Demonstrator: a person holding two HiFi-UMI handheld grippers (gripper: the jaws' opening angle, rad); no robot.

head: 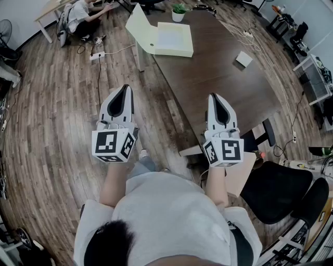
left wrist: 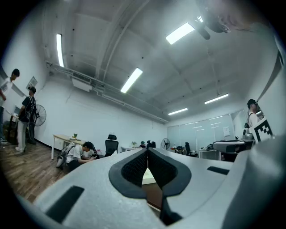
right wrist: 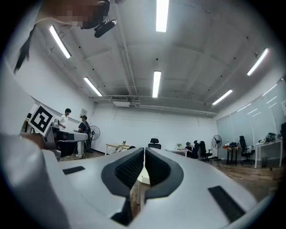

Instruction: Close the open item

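The long dark brown wooden table (head: 218,72) is bare along its middle, an open lane from its near end to the open pale cream cardboard box (head: 174,39) at the far end. The box's raised lid (head: 136,26) walls off its left side. A small green potted plant (head: 178,12) stands just behind it. A small white flat packet (head: 243,58) and white cables (head: 244,34) lie at the table's right. A black office chair (head: 276,192) crowds the near right.
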